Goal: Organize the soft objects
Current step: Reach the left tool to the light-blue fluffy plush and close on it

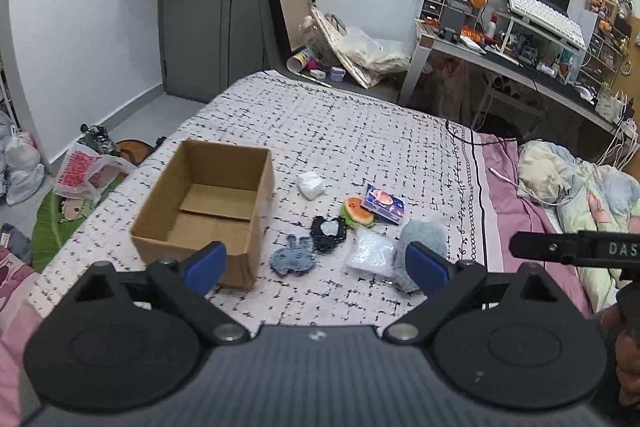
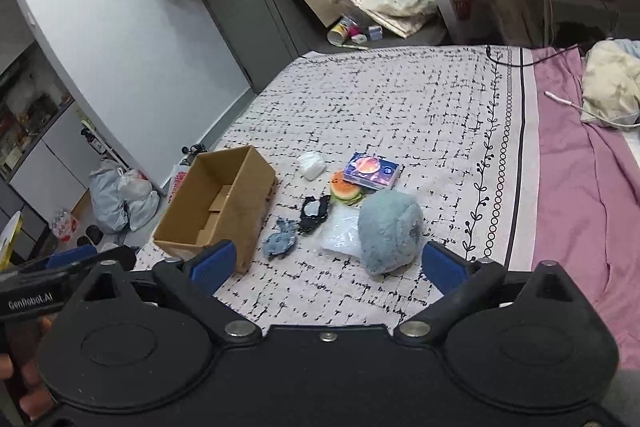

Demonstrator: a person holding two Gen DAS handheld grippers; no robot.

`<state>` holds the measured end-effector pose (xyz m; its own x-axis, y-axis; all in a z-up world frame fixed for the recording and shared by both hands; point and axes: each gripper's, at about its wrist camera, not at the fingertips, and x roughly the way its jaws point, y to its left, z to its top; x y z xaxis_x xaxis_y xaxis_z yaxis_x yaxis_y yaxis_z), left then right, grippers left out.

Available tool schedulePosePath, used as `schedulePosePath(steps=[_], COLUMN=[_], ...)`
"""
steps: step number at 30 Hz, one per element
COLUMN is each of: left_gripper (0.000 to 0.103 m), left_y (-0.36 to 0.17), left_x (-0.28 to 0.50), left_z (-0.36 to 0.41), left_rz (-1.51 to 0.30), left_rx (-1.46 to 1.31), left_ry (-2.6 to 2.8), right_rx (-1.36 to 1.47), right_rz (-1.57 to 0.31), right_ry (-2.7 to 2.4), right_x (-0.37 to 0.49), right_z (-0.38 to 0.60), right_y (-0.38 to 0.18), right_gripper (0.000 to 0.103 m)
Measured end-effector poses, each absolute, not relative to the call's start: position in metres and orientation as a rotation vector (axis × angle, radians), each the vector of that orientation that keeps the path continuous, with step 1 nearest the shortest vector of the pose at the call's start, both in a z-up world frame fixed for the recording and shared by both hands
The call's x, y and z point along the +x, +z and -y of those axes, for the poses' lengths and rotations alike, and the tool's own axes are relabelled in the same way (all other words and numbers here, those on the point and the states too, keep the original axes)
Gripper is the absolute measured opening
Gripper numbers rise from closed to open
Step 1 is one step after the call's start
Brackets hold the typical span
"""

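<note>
An empty cardboard box (image 1: 208,211) (image 2: 218,207) stands open on the patterned bedspread (image 1: 360,131). To its right lie soft items: a blue-grey plush (image 2: 390,233) (image 1: 422,243), a clear plastic bag (image 2: 340,233) (image 1: 370,253), a denim rabbit patch (image 1: 292,259) (image 2: 280,239), a black heart piece (image 1: 329,231) (image 2: 314,211), a watermelon plush (image 1: 358,211) (image 2: 345,191), a tissue pack (image 1: 384,205) (image 2: 371,171) and a white wad (image 1: 311,184) (image 2: 311,164). My left gripper (image 1: 316,267) is open and empty above the near items. My right gripper (image 2: 326,269) is open and empty near the plush.
A pink sheet and crumpled duvet (image 1: 576,179) lie on the right. A cluttered desk (image 1: 520,39) stands behind the bed. Bags (image 2: 120,199) and clutter sit on the floor left of the bed. A grey door (image 1: 208,7) is at the back.
</note>
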<state>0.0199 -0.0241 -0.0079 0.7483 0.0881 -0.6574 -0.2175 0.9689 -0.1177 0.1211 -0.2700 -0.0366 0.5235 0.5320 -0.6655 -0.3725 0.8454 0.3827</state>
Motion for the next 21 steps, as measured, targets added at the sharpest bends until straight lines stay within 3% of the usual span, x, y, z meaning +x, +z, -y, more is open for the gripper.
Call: schedulePosePath(steps=[21], left_gripper=[0.081], left_y=[-0.085], left_x=[0.132], left_z=[0.087], left_rz=[-0.856], left_rx=[-0.224], left_ry=[0.129], right_rx=[0.452], right_rz=[-1.012], right_ry=[0.514], right_x=[0.220], right_z=[0.302], right_y=[-0.114], right_gripper=[0.086])
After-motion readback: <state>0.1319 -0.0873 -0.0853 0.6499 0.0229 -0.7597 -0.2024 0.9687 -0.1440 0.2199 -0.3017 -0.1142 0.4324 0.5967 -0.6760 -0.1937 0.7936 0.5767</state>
